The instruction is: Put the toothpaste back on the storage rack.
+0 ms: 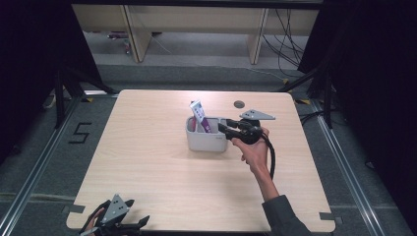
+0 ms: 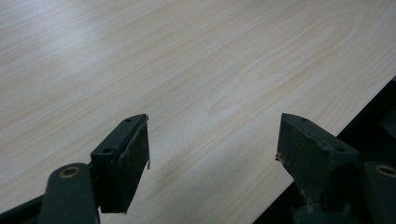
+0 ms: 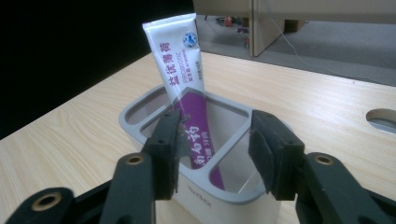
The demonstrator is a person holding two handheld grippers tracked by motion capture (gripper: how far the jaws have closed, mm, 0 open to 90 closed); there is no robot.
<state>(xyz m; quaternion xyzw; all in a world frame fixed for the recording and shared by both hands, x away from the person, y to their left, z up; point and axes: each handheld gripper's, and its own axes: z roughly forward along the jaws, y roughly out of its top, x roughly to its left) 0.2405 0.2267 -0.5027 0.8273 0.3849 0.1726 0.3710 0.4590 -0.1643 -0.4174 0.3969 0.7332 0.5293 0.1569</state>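
Note:
A white and purple toothpaste tube [image 1: 200,117] [image 3: 180,70] stands tilted in a grey compartmented holder [image 1: 206,141] [image 3: 140,109] near the middle of the wooden table [image 1: 157,177]. My right gripper [image 1: 222,126] [image 3: 215,140] reaches in from the right at the holder's rim. Its jaws stand apart, and the tube's lower part passes just behind one jaw without being pinched. My left gripper [image 1: 138,211] [image 2: 212,135] rests at the table's near left corner, open, with bare wood between its jaws.
A round cable hole [image 1: 239,104] [image 3: 383,119] lies in the table behind the holder. The table's near edge [image 2: 327,140] runs close beside the left gripper. Desk legs and cables stand on the floor beyond the far edge.

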